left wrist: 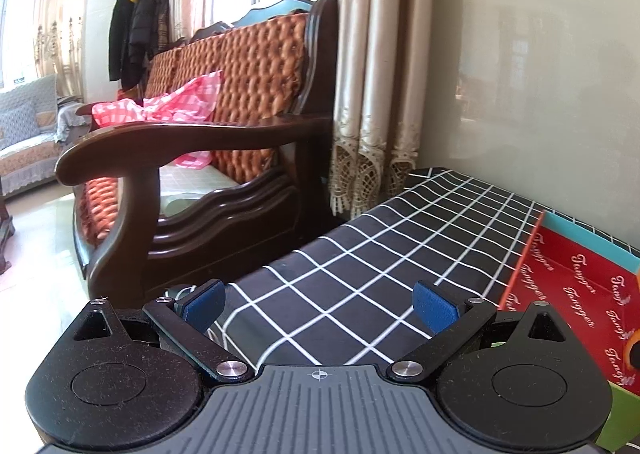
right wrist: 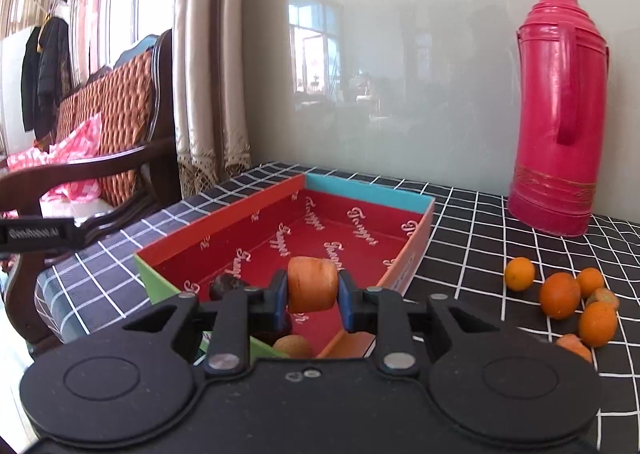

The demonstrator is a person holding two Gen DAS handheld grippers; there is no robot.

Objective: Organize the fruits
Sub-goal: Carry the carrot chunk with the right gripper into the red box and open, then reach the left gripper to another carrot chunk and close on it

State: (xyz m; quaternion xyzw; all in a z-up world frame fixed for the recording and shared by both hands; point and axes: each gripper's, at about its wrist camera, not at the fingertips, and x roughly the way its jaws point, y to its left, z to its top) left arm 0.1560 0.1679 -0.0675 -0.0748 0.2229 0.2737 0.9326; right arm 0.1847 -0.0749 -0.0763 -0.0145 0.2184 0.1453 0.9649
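Note:
In the right wrist view my right gripper (right wrist: pixel 313 300) is shut on an orange carrot chunk (right wrist: pixel 313 284) and holds it over the near end of a red cardboard box (right wrist: pixel 360 210). A dark fruit (right wrist: pixel 227 287) and a tan round fruit (right wrist: pixel 292 346) lie in the box. Several oranges (right wrist: pixel 559 295) and carrot pieces (right wrist: pixel 574 346) lie on the checked cloth to the right. In the left wrist view my left gripper (left wrist: pixel 318 304) is open and empty over the cloth, left of the box (left wrist: pixel 576 286).
A tall pink thermos (right wrist: pixel 558 114) stands at the back right by the wall. A wooden sofa (left wrist: pixel 192 158) stands left of the table, past its left edge. The black checked tablecloth (left wrist: pixel 360 270) covers the table. Curtains (left wrist: pixel 372 74) hang behind.

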